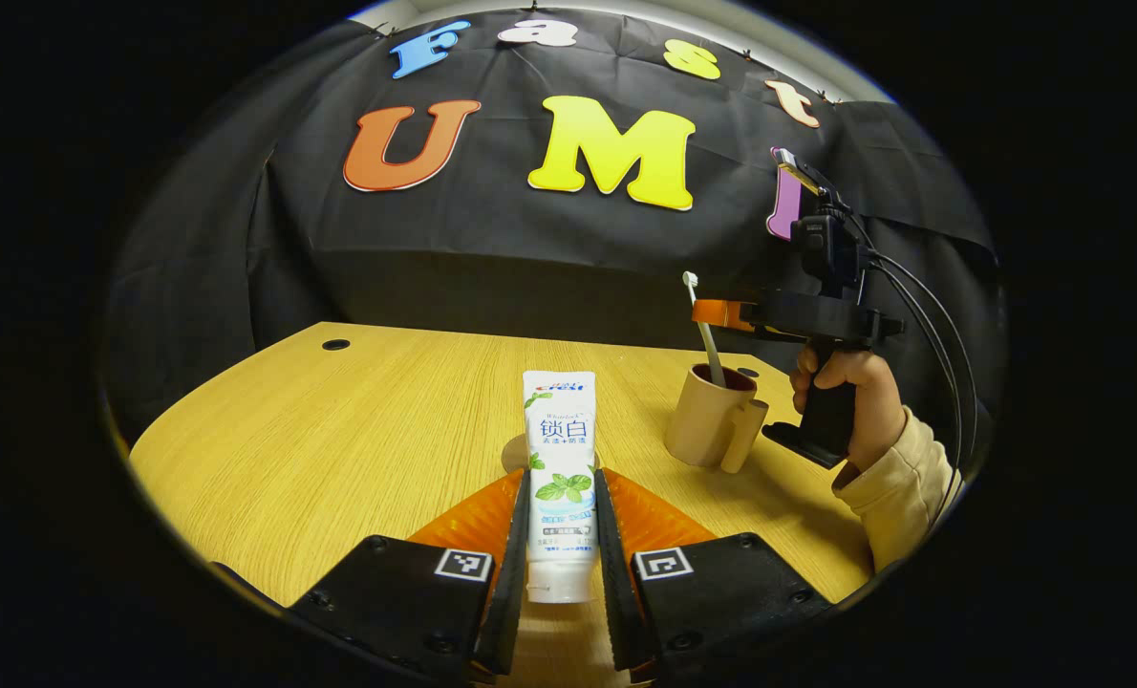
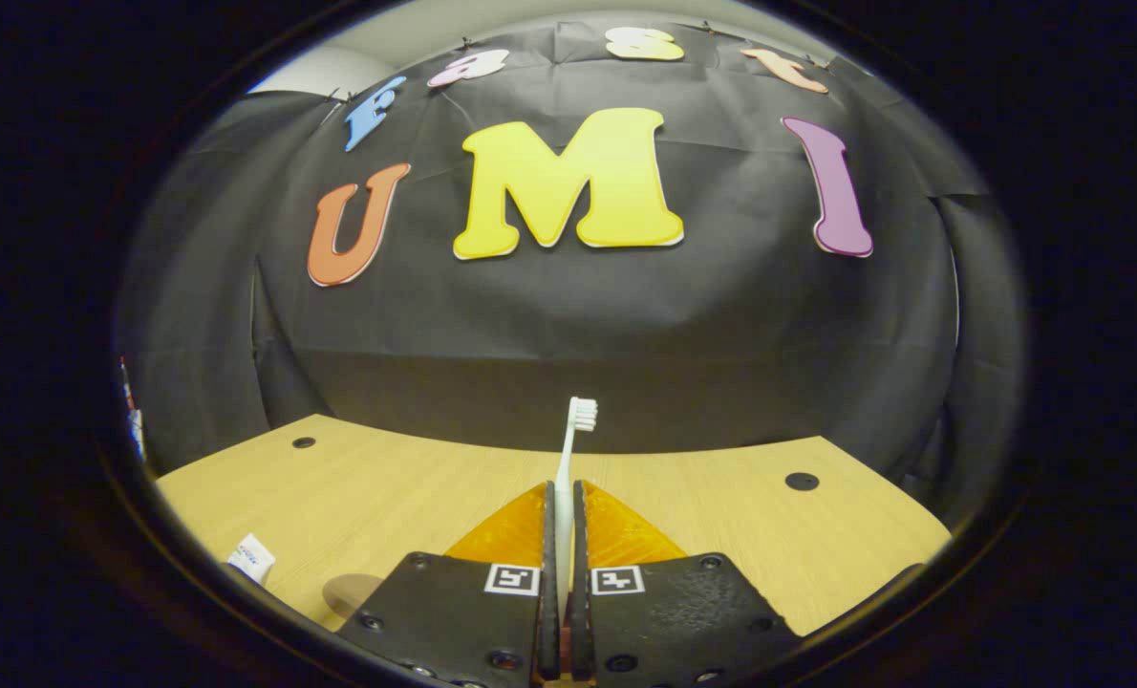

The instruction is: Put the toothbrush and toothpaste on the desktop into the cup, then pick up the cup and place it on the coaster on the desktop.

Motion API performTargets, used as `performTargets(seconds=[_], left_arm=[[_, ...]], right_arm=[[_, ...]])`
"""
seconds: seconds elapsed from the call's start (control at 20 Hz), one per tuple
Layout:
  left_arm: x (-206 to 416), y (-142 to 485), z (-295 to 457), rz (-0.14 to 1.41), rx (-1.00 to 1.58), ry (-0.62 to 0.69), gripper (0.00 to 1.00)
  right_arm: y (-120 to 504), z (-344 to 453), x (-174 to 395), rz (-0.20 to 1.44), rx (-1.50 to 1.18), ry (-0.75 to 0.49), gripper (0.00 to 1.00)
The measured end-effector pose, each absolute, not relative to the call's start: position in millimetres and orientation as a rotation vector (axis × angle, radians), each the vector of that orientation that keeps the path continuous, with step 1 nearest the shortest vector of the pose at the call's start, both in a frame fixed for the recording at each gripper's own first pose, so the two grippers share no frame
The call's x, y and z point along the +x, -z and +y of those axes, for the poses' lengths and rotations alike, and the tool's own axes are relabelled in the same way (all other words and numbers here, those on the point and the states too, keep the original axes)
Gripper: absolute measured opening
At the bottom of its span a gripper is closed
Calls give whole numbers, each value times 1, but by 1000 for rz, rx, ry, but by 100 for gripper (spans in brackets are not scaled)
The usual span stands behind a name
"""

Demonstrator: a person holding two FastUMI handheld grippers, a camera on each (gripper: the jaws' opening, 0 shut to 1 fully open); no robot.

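Broadly, the wooden worktop (image 1: 339, 430) spreads from the near edge to the black cloth wall at the far side, with small dark round holes near its far corners. In the left gripper view, the right gripper (image 1: 721, 313) hangs over the right part of the worktop, held by a hand (image 1: 850, 387) in a pale sleeve (image 1: 898, 487), cables trailing from the camera on top. Below it stands the tan cup (image 1: 707, 416), upright, its handle facing near-right. The left gripper (image 1: 562, 516) sits low at the near edge – its jaws are clamped on the toothpaste (image 1: 559, 468), a white tube standing upright between them, cap end down, well left of the cup. Just behind the tube a rounded brown edge shows on the worktop, likely the coaster (image 1: 514, 451). The toothbrush (image 1: 705, 330) leans with its lower end inside the cup and its bristle head up – in the right gripper view its handle runs between the right gripper's jaws, which are pressed together on it
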State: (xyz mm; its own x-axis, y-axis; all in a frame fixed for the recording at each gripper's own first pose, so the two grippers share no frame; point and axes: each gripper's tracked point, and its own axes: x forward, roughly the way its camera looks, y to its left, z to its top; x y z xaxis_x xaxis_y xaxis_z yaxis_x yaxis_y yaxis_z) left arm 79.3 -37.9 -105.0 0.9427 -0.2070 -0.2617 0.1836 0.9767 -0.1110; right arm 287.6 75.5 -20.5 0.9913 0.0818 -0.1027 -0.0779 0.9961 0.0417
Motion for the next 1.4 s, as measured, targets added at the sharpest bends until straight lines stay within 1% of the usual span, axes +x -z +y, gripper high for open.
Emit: performTargets(seconds=[0.05, 0.1, 0.35, 0.45, 0.6, 0.65, 0.85, 0.9, 0.95, 1.1, 1.25, 1.4], left_arm=[[79, 105, -39, 277, -85, 200, 40], [80, 105, -39, 278, -85, 200, 40], [82, 101, -44, 268, -82, 201, 40], [84, 96, -49, 257, -77, 210, 40], [94, 85, -61, 241, -79, 217, 40], [99, 83, -64, 242, -77, 213, 40], [118, 67, -82, 216, -74, 200, 41], [123, 62, -88, 209, -75, 202, 48], [128, 56, -97, 202, -81, 206, 42], [144, 33, -125, 171, -104, 235, 42], [159, 9, -151, 133, -119, 260, 42], [177, -12, -174, 85, -114, 279, 42]], right_arm=[[20, 76, 285, 99, 36, -81, 5], [17, 76, 283, 93, 35, -86, 8], [0, 78, 259, 60, 68, -119, 8], [-8, 71, 248, 41, 78, -119, 31], [-20, 61, 228, 1, 74, -129, 88], [-21, 52, 223, -12, 63, -115, 97], [-23, 7, 198, -60, -5, -27, 98], [-19, -5, 191, -64, -13, -5, 98], [-16, -16, 182, -69, -16, 15, 98], [6, -47, 162, -45, 10, 45, 98], [30, -76, 156, -10, 40, 68, 98], [47, -85, 154, 25, 120, 52, 97]])
